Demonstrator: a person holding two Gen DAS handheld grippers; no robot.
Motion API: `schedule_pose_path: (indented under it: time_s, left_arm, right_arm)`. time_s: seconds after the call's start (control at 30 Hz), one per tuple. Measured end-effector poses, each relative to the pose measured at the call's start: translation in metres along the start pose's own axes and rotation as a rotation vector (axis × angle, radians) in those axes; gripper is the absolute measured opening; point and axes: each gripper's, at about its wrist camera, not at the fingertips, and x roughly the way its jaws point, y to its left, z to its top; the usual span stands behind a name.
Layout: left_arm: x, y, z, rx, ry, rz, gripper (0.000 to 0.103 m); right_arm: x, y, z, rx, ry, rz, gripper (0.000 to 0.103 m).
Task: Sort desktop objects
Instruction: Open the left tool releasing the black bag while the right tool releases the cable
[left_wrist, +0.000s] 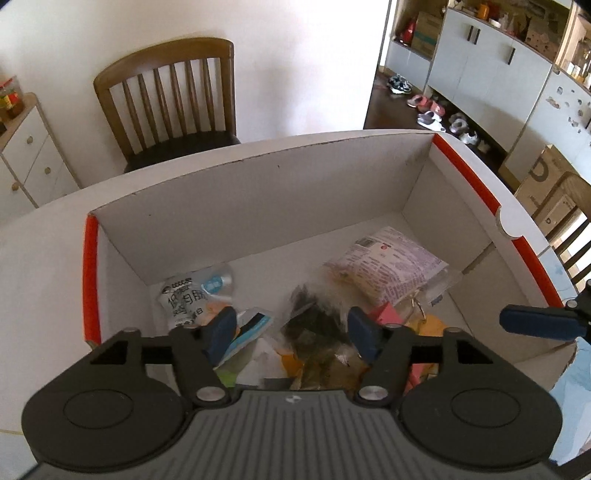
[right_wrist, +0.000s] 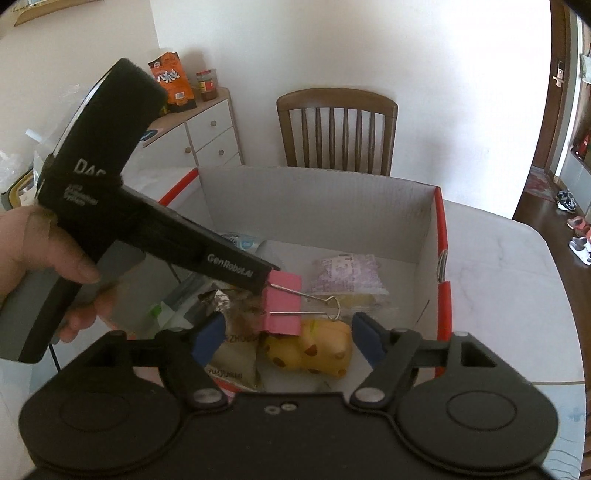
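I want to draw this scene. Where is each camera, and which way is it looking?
Left wrist view: sits on the left tool, looking down into the white cardboard box with orange edges; its blue fingers show, open, and the right tool's fingertip at the right edge.
Right wrist view: sits on the right tool, looking down into that box; the left tool and the hand holding it show beside a pink binder clip.
Both show the box, the purple-printed snack packet and the brown wooden chair.
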Motion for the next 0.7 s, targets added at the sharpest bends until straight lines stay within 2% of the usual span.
schedule_pose_path:
  time_s: [0.2, 0.37, 0.7]
  left_arm:
    - [-0.010, 0.003, -0.002, -0.021, -0.028, 0.007, 0.073]
    - [-0.022, 0.000, -0.007, 0.001, -0.052, 0.010, 0.073]
    - [-0.061, -0.004, -0.012, 0.002, -0.150, -0.007, 0.073]
  right_arm:
    - [-0.006, 0.000, -0.001, 0.006, -0.010, 0.000, 0.082]
    - [-0.011, 0.001, -0.002, 0.004, -0.012, -0.008, 0.083]
    - [-0.030, 0.005, -0.003, 0.013, -0.037, -0.022, 0.083]
